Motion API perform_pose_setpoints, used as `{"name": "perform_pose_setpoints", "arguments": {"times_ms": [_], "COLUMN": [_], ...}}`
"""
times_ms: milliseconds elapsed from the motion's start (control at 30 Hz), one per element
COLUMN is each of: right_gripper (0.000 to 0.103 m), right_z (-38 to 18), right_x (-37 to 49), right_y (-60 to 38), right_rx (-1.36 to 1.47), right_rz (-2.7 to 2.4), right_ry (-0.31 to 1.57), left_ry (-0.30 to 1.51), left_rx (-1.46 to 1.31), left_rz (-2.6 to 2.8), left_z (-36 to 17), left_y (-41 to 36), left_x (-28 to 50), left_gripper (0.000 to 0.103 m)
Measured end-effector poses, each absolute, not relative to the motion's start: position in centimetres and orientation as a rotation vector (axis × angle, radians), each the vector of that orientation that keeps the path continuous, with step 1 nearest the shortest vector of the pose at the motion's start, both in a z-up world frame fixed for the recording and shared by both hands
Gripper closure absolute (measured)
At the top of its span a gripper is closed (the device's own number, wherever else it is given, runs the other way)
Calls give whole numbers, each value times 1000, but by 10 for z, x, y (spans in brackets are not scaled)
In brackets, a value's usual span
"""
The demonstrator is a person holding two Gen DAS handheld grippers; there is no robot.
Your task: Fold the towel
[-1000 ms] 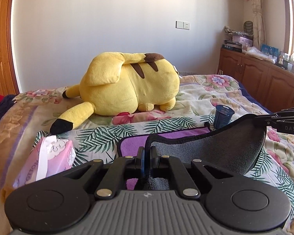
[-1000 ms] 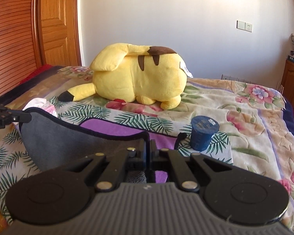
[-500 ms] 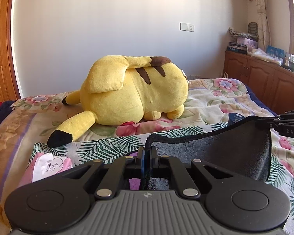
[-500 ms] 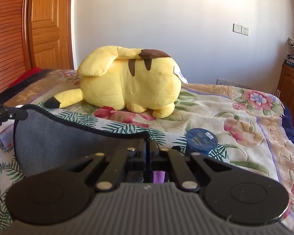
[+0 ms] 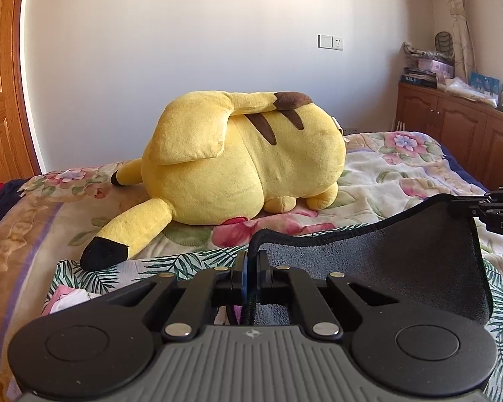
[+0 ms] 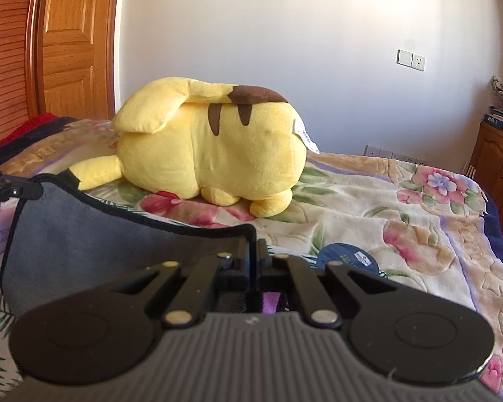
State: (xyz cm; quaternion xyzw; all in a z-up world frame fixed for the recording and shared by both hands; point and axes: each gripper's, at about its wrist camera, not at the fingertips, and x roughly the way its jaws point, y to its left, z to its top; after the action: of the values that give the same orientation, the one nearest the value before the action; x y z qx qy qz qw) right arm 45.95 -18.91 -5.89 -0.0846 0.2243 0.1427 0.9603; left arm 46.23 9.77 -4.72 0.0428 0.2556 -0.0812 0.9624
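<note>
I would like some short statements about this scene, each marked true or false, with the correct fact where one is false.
1. Both tongs are shut on the towel. True: the left tongs and the right tongs each pinch a corner of it.
2. The towel lies flat on the bed. False: it hangs between the two tongs, its top edge lifted.
3. A yellow plush lies on the bed behind the towel. True.
4. The blue cup stands on the cabinet. False: it stands on the bed, to the right of the right tongs.
5. The plush touches the towel. False: a strip of bed shows between them.
</note>
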Motion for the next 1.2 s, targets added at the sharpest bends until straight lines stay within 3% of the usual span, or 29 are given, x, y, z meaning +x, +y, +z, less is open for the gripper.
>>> {"name": "perform_pose_setpoints", "arguments": {"times_ms": [533,967,1067,1100,1167,1200], "right_gripper": [99,98,85,72,59,57], "right_z": [-112,-122,-122,-121,-121,-120], "right_x": [490,494,493,493,491,489], "right_y": [-180,-174,-175,-174,-172,-170], "right_rx": [-228,-258,-250,-251,-264,-272], "right_rz": [238,219,223,223,225,224], "right_ry": [528,552,555,558,555,550], "left_ry": [610,618,606,600,593,591], "left_rx": [118,175,184,180,174,172], "left_rz": [-108,-96,-99,-99,-100,-101], "left_z": [-109,-117,-114,-113,-110,-109], "left_y": [92,86,84,84,83,82], "left_x": [504,512,511,509,507,506], "left_gripper": [103,103,103,98,83,81]}}
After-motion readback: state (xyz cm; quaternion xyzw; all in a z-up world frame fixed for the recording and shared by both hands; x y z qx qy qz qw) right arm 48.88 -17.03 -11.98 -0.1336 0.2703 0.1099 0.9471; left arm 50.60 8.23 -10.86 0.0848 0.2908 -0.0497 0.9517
